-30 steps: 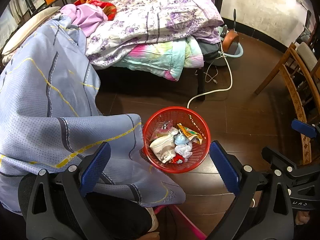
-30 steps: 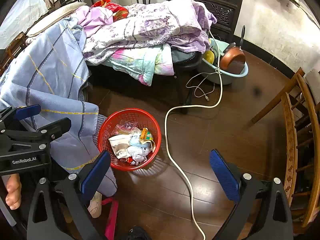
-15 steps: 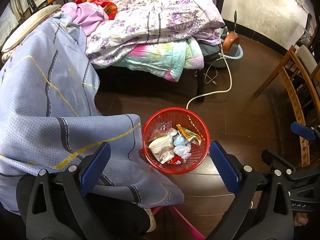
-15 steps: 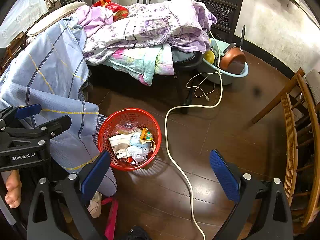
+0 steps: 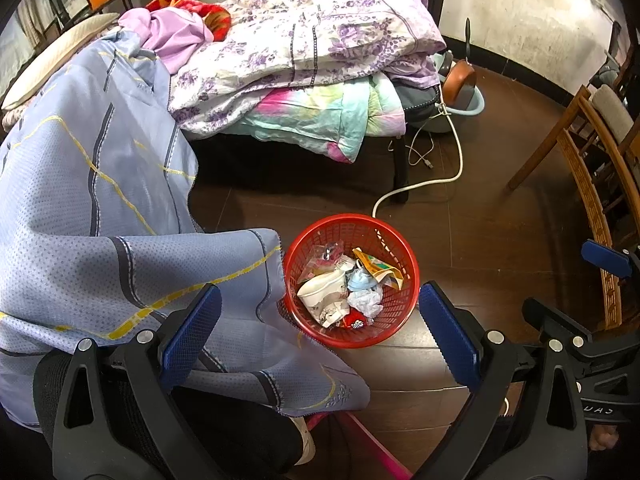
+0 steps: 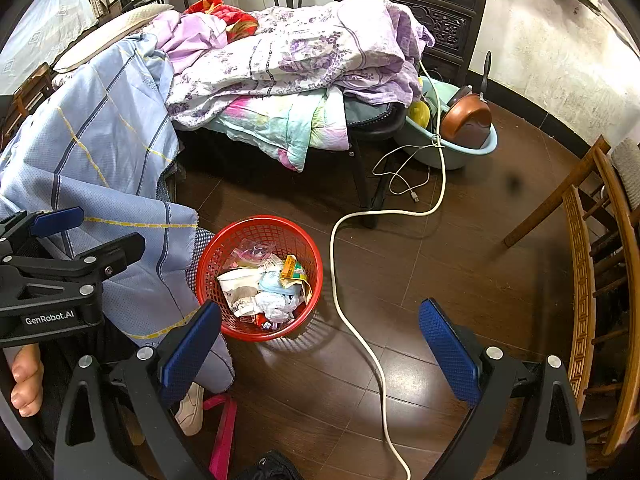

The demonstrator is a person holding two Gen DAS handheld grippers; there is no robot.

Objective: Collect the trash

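Bed (image 6: 372, 132) heaped with floral quilt (image 6: 304, 52), blue-grey sheet (image 5: 92, 200) hanging off its left side, teal basin (image 6: 452, 148) holding brown pan (image 6: 466, 120) at its right end, white cable (image 6: 360, 300) trailing from there across dark floor (image 6: 460, 272), wooden chair (image 6: 592, 280) farther right.

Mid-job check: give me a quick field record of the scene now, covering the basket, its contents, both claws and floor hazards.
basket: red basket upright on the dark floor, beside the blue bedsheet
contents: crumpled paper and wrappers, partly filling it
left claw: left claw open, empty, above the basket
right claw: right claw open, empty
hazard: white cable snaking across the floor right of the basket
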